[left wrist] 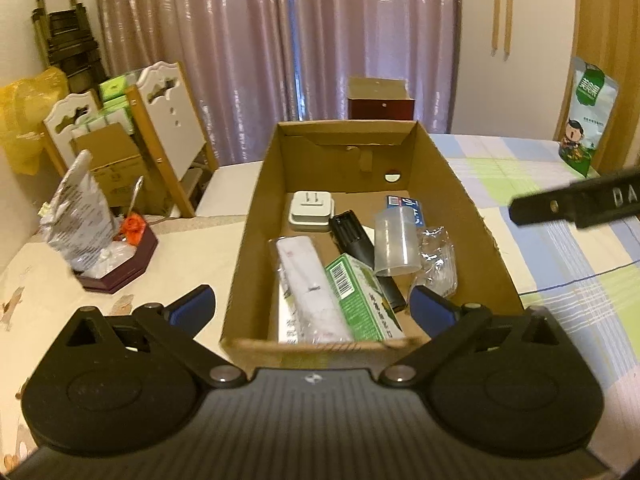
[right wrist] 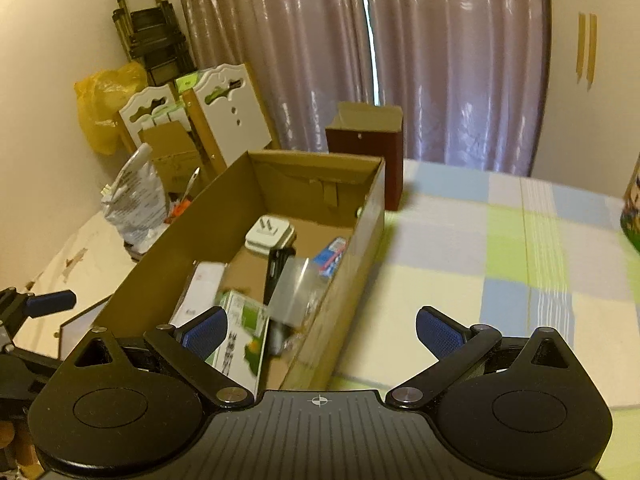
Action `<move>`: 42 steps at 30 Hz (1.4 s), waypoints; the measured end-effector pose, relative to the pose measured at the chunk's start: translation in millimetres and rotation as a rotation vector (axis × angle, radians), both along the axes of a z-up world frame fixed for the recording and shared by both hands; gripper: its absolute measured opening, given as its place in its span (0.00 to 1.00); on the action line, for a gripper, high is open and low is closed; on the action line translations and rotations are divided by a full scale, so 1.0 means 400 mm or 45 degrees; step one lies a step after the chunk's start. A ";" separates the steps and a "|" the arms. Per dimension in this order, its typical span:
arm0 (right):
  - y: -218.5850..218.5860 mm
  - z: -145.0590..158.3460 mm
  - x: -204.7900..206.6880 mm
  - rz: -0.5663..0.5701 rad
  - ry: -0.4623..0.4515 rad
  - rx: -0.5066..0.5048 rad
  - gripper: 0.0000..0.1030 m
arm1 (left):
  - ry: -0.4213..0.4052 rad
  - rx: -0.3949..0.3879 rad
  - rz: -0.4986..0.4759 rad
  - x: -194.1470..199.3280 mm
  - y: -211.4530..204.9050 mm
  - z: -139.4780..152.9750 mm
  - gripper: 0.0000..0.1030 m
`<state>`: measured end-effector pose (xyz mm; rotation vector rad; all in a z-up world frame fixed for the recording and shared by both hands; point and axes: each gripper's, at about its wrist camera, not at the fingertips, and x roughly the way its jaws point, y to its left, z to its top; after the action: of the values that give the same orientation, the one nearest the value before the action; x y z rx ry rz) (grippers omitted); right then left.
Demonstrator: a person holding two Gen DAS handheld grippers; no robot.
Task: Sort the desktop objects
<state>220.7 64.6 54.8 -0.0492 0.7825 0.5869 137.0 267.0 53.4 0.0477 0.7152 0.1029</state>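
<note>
The cardboard box (left wrist: pixel 472 216) stood open on the table (left wrist: pixel 560 264), whose checked cloth showed bare to the right of the box in both views. Left of the box sat a dark hexagonal tray (left wrist: pixel 132 260) with a crinkled silver bag (left wrist: pixel 82 220) propped in it.

Inside the box lay the gathered desk things: a long white packet (left wrist: pixel 308 284) along its left wall, a green carton (left wrist: pixel 360 300) leaning beside that, a clear plastic cup (left wrist: pixel 396 240) on its side toward the right wall, a black clip-like device (left wrist: pixel 352 232) under the cup, a white plug adapter (left wrist: pixel 311 211) toward the far end, and a small blue-and-white pack (left wrist: pixel 404 205) at the far right.

Both tongs were spread wide and held nothing: the left gripper (left wrist: pixel 312 308) hung over the near end of the box, the right gripper (right wrist: pixel 322 330) over its near right corner.

Judging by this, the sorting looked far along or done, since no loose item showed on the cloth near the box. Whether the tray's contents were meant for the box could not be told.
</note>
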 end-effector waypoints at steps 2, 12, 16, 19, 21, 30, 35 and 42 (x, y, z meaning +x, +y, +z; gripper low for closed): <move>-0.008 -0.001 -0.021 0.019 0.013 0.000 1.00 | -0.003 0.011 0.028 -0.023 -0.006 0.010 0.99; -0.096 -0.004 -0.134 0.058 0.094 0.041 1.00 | 0.015 0.073 0.126 -0.156 -0.094 0.054 0.99; -0.125 -0.007 -0.162 0.035 0.142 0.049 1.00 | 0.051 0.034 0.180 -0.193 -0.108 0.056 0.99; -0.143 -0.006 -0.178 0.011 0.179 0.050 1.00 | 0.078 0.010 0.200 -0.215 -0.115 0.057 0.99; -0.150 0.001 -0.188 -0.012 0.193 0.041 1.00 | 0.094 -0.039 0.201 -0.224 -0.113 0.059 0.99; -0.109 0.025 -0.235 -0.077 0.171 0.003 1.00 | 0.139 -0.131 0.134 -0.234 -0.058 0.068 0.99; -0.037 0.023 -0.257 -0.111 0.168 -0.014 1.00 | 0.149 -0.140 0.070 -0.232 -0.001 0.074 0.99; 0.036 0.018 -0.280 -0.145 0.140 -0.034 1.00 | 0.125 -0.125 0.029 -0.226 0.069 0.074 0.99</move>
<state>108.5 79.1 62.0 0.0035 0.8939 0.4740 46.5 294.8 82.9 -0.0498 0.8179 0.0874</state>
